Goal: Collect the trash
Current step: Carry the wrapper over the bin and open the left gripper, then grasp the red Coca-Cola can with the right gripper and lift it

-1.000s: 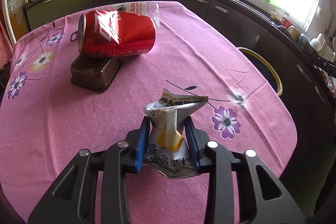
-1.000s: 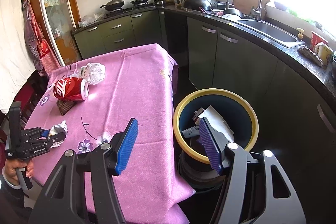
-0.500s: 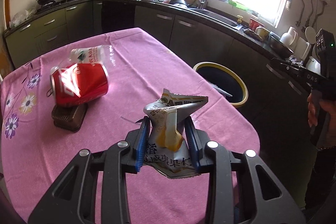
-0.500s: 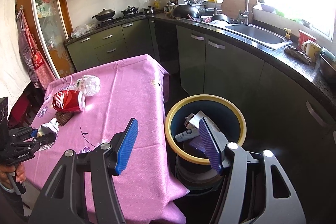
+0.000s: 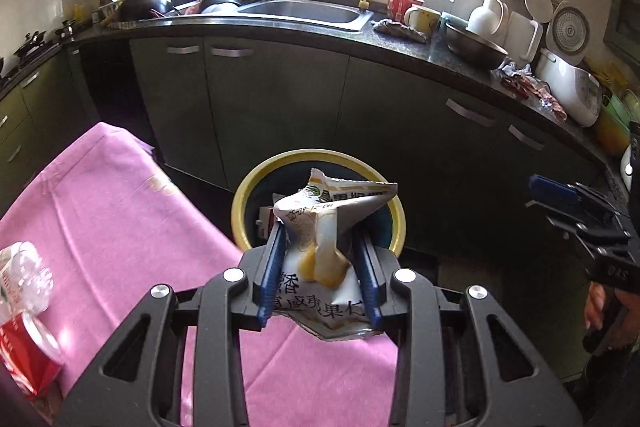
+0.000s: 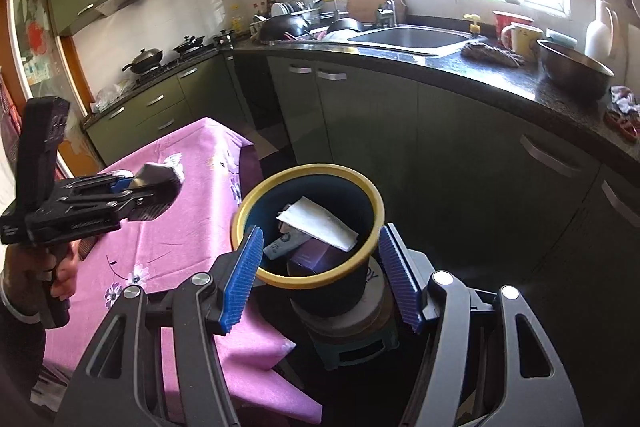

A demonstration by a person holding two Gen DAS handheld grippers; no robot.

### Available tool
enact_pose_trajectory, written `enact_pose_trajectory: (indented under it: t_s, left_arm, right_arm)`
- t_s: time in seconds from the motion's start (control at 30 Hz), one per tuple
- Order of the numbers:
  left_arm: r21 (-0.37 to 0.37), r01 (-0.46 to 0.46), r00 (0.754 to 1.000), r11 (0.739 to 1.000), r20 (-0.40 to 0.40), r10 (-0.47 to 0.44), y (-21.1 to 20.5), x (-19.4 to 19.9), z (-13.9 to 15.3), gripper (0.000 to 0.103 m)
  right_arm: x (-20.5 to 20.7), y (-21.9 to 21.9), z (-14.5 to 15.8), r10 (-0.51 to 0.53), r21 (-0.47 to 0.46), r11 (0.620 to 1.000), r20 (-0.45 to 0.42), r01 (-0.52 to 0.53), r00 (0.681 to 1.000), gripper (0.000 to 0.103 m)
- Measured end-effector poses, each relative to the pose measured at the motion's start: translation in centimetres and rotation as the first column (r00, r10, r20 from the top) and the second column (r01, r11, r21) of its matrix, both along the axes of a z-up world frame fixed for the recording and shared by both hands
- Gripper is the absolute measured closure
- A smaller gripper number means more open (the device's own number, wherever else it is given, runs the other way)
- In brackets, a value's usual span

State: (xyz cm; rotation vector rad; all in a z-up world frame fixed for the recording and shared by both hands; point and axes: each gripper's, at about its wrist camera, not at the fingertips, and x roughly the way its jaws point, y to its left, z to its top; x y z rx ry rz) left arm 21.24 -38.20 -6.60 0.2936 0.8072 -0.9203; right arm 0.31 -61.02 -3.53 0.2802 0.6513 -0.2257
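Observation:
My left gripper is shut on a crumpled white snack wrapper and holds it above the pink table's edge, facing the yellow-rimmed dark trash bin. In the right wrist view the left gripper with the wrapper hangs over the table left of the bin. My right gripper is open and empty, just above the bin's near side. The bin holds white paper and other trash. A red can and a clear plastic bottle lie on the table at the far left.
The pink flowered tablecloth covers the table left of the bin. Dark green cabinets and a black counter with a sink run behind the bin. The bin stands on a small stool. The right gripper shows in the left wrist view.
My left gripper has swung right with the wrapper, from facing the can to facing the bin. My right gripper has moved closer to the bin.

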Motion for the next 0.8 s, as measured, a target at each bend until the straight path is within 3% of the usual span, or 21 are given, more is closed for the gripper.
enact_pose_trajectory:
  t_s: [0.1,0.17,0.2,0.33,0.5,0.6,0.67,0.8]
  left_arm:
    - [0.019,0.014,1.000,1.000,-0.024,-0.014,-3.8,1.8,-2.0,0.067]
    - [0.024,0.017,0.999,1.000,-0.036,-0.016,-5.5,2.4,-3.1,0.048]
    - [0.018,0.013,0.999,1.000,-0.031,-0.012,-6.0,2.6,-3.4,0.044]
    - [-0.033,-0.008,0.999,0.999,-0.037,0.007,-4.8,2.4,-2.6,0.043]
    - [-0.160,-0.055,0.994,0.985,0.087,0.070,2.9,-0.8,2.3,0.027]
    - [-0.240,-0.084,0.981,0.967,0.149,0.123,9.2,-3.1,4.9,0.024]
    - [-0.269,-0.127,0.967,0.955,0.182,0.180,13.6,-4.4,6.2,0.018]
    - [-0.306,-0.261,0.920,0.916,0.208,0.331,22.4,-6.4,7.6,0.014]
  right_arm:
    - [-0.7,-1.3,-1.1,-0.028,0.016,0.999,-0.020,0.028,0.999,0.043]
    - [-1.2,-2.0,-1.7,-0.043,0.026,0.999,-0.030,0.044,0.999,0.043]
    - [-1.4,-2.3,-1.9,-0.048,0.029,0.998,-0.034,0.049,0.998,0.043]
    - [-1.6,-2.1,-2.3,-0.048,0.034,0.998,-0.037,0.049,0.998,0.042]
    - [-0.7,-0.9,-2.3,-0.007,0.028,1.000,-0.042,0.008,0.999,0.040]
    - [0.8,1.0,-2.3,0.053,0.026,0.998,-0.044,-0.052,0.998,0.040]
    - [2.5,3.0,-2.2,0.110,0.025,0.994,-0.050,-0.109,0.993,0.038]
    - [7.1,8.3,-1.9,0.263,0.029,0.965,-0.055,-0.262,0.963,0.037]
